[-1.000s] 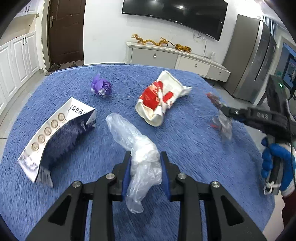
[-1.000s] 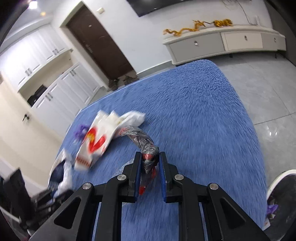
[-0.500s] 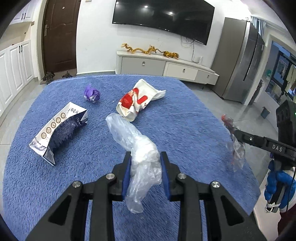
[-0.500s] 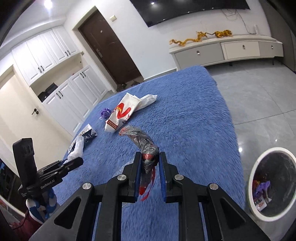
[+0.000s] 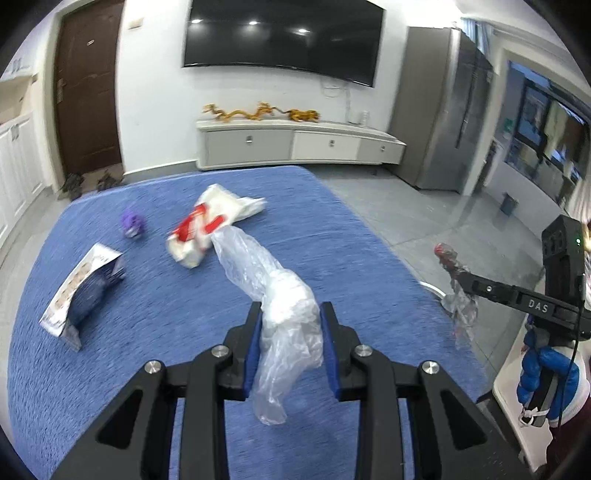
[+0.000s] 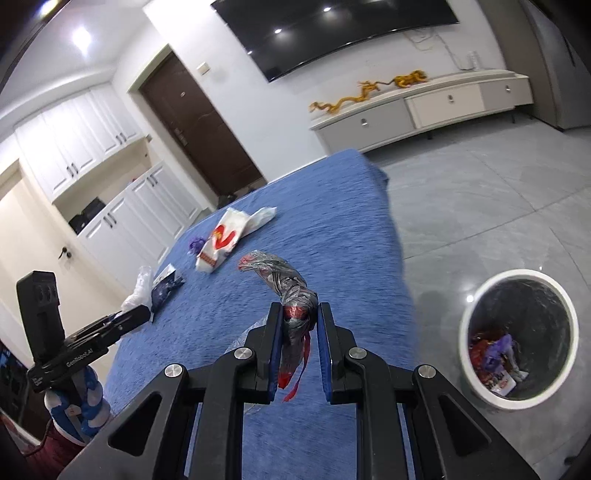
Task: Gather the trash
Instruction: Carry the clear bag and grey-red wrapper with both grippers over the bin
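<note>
White bin (image 6: 476, 306) on floor, holding red and purple scraps (image 6: 493, 356). Left gripper (image 5: 290, 341) jaws clamped on clear bag (image 5: 284, 314); right gripper (image 6: 299, 332) jaws clamped on grey-red wrapper (image 6: 291, 295), both over blue worktop (image 5: 177, 306).

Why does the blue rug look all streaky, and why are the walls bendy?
Left wrist view: the blue rug smears from motion blur; ceiling lights glare on the TV. Right wrist view: the fisheye lens curves the walls, and the glossy floor reflects light.
</note>
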Action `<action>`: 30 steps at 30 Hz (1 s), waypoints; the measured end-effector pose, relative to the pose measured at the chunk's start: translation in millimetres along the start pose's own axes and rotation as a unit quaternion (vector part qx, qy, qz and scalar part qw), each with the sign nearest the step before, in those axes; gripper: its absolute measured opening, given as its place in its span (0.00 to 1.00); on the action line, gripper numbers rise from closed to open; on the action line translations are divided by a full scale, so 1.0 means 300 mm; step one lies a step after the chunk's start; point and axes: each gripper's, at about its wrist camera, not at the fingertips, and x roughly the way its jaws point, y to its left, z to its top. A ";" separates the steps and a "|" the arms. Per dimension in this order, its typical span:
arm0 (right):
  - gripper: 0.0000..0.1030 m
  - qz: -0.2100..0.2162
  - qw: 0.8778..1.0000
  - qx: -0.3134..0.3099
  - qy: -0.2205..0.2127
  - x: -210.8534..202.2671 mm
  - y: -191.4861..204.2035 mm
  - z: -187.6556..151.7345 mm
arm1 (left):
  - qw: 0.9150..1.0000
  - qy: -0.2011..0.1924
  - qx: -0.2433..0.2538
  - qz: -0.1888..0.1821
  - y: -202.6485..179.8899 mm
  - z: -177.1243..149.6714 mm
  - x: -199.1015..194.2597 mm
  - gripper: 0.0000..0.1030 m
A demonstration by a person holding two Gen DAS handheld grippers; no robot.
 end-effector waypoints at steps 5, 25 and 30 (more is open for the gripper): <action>0.17 -0.019 0.999 0.026 -0.019 -0.070 -0.124 -0.001 | 0.999 0.013 0.036 -0.024 -0.144 0.050 0.060 0.27; 0.18 -0.104 0.981 0.160 -0.024 -0.123 -0.696 -0.104 | 0.978 0.114 0.154 -0.077 -0.729 0.165 0.474 0.27; 0.20 -0.126 0.977 0.173 -0.020 -0.102 -0.784 -0.099 | 0.974 0.139 0.158 -0.087 -0.827 0.172 0.583 0.27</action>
